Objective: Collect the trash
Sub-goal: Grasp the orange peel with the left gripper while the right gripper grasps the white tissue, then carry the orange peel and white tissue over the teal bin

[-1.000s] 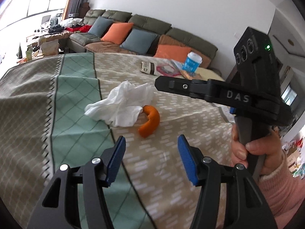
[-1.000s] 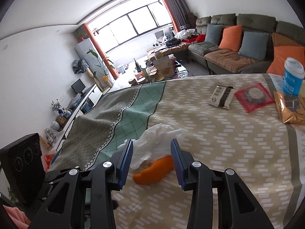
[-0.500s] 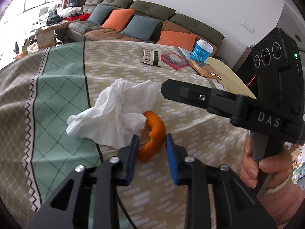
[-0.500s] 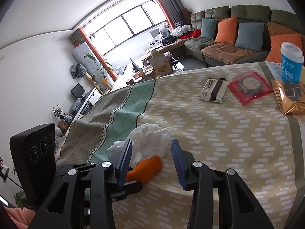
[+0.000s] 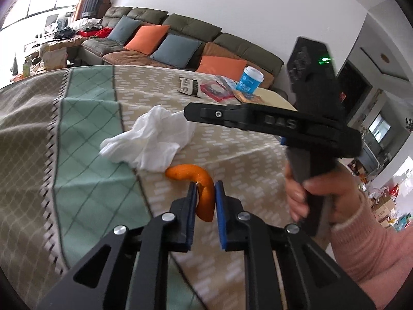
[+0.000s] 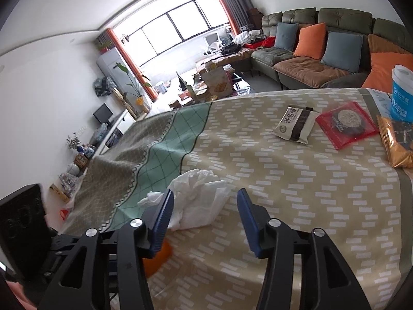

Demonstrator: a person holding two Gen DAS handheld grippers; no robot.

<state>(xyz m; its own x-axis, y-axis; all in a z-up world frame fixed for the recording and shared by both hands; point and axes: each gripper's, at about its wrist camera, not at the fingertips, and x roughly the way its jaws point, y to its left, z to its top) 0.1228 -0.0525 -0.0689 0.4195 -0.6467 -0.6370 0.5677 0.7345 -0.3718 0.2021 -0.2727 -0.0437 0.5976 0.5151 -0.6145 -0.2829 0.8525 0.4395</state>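
On bench: left claw (image 5: 204, 190) clamped on orange peel (image 5: 200, 184); right claw (image 6: 205, 208) apart above tissue (image 6: 198, 199), peel mostly hidden there

Left gripper (image 5: 204, 190) clamped tight; right gripper (image 6: 205, 204) spread wide, hand-held.

A table draped in a patterned tablecloth (image 6: 296, 180) is carrying everything. A crumpled white tissue (image 6: 198, 201) is lying near the cloth's green band, with an orange peel (image 5: 198, 180) lying at its 5 o'clock. Toward 2 o'clock from the tissue, a grey snack packet (image 6: 295, 126), a red packet (image 6: 346, 124) and a golden packet (image 6: 397, 142) are lying side by side, a blue cup (image 6: 402, 95) standing just behind them.
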